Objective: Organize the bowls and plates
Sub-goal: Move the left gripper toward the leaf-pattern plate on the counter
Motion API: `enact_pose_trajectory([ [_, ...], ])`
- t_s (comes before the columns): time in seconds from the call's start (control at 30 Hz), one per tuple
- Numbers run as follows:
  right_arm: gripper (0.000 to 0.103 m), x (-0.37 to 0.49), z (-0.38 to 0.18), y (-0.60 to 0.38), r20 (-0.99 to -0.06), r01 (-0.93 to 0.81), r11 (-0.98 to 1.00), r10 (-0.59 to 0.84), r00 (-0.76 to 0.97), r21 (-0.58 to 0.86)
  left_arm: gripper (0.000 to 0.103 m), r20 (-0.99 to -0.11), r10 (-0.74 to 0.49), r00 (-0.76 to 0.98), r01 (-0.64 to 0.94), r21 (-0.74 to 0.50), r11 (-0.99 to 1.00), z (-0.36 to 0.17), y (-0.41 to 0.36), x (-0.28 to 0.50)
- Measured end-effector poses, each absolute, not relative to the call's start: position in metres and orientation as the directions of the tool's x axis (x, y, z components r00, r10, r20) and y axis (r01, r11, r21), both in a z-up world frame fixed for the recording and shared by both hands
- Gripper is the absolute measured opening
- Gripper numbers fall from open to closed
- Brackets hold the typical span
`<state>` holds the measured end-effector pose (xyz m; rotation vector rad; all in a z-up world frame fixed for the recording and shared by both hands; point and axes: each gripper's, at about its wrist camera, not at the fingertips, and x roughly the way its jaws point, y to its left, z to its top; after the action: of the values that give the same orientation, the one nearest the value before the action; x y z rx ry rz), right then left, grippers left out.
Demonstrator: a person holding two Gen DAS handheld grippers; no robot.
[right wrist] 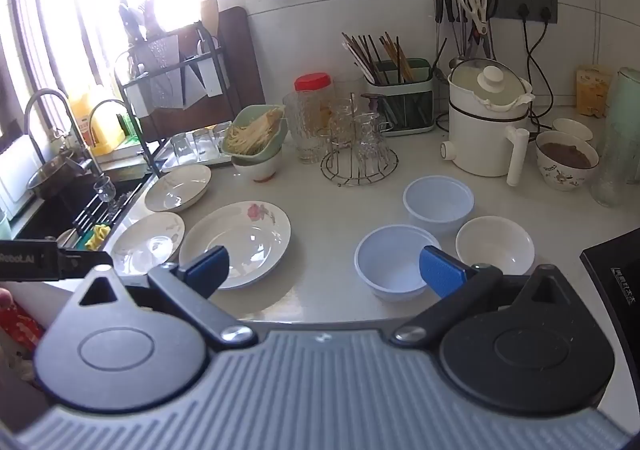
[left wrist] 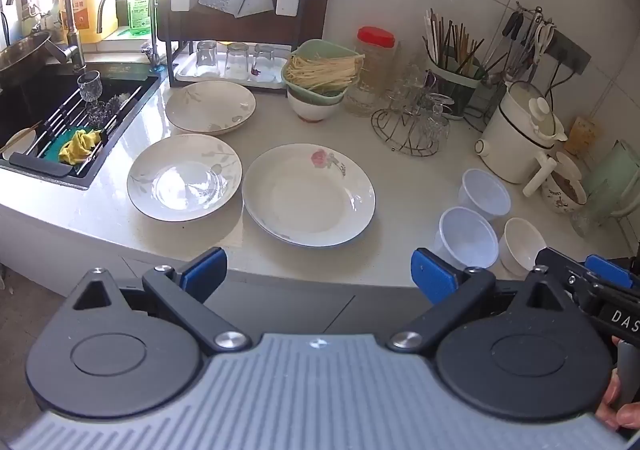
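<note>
Three plates lie on the white counter: a rose-print plate (left wrist: 309, 195) (right wrist: 236, 243), a leaf-print plate (left wrist: 185, 177) (right wrist: 147, 243) to its left, and another leaf-print plate (left wrist: 211, 107) (right wrist: 178, 187) behind. Two translucent plastic bowls (left wrist: 469, 237) (left wrist: 485, 194) (right wrist: 394, 262) (right wrist: 438, 203) and a small white bowl (left wrist: 522, 246) (right wrist: 495, 246) stand to the right. My left gripper (left wrist: 318, 272) is open and empty, held before the counter edge below the rose plate. My right gripper (right wrist: 324, 270) is open and empty, between the rose plate and the near plastic bowl.
A sink (left wrist: 60, 118) with a rack and yellow cloth lies left. A dish rack with glasses (left wrist: 236, 62), a green bowl of noodles (left wrist: 320, 70), a glass stand (left wrist: 412, 122), a chopstick holder (left wrist: 452, 82) and a white cooker (left wrist: 520, 130) line the back. A filled bowl (right wrist: 566, 162) stands far right.
</note>
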<state>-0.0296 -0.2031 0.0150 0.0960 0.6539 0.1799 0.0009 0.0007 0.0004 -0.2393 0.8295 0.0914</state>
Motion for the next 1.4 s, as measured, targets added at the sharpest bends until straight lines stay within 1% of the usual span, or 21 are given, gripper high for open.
enact_pose_trajectory([
  [0.3,0.103,-0.032,0.012,-0.200,-0.585,-0.134,0.975,0.214,0.782,0.176,0.100,-0.724,0.040,0.689,-0.207,-0.145,0.968,-0.002,0.002,-0.005],
  [0.6,0.103,-0.041,0.010,-0.200,-0.581,-0.145,0.974,0.221,0.783,0.174,0.100,-0.707,0.035,0.706,-0.164,-0.116,0.980,-0.002,-0.010,-0.009],
  [0.9,0.103,-0.049,0.008,-0.202,-0.577,-0.136,0.977,0.208,0.790,0.166,0.100,-0.708,0.038,0.705,-0.159,-0.105,0.982,-0.003,-0.017,-0.016],
  [1.03,0.103,-0.049,0.010,-0.201,-0.582,-0.135,0.976,0.211,0.785,0.172,0.100,-0.712,0.033,0.701,-0.186,-0.138,0.973,-0.006,-0.015,-0.024],
  [1.4,0.103,-0.063,0.011,-0.201,-0.583,-0.134,0.978,0.202,0.787,0.158,0.100,-0.730,0.047,0.682,-0.227,-0.150,0.962,-0.008,-0.008,-0.034],
])
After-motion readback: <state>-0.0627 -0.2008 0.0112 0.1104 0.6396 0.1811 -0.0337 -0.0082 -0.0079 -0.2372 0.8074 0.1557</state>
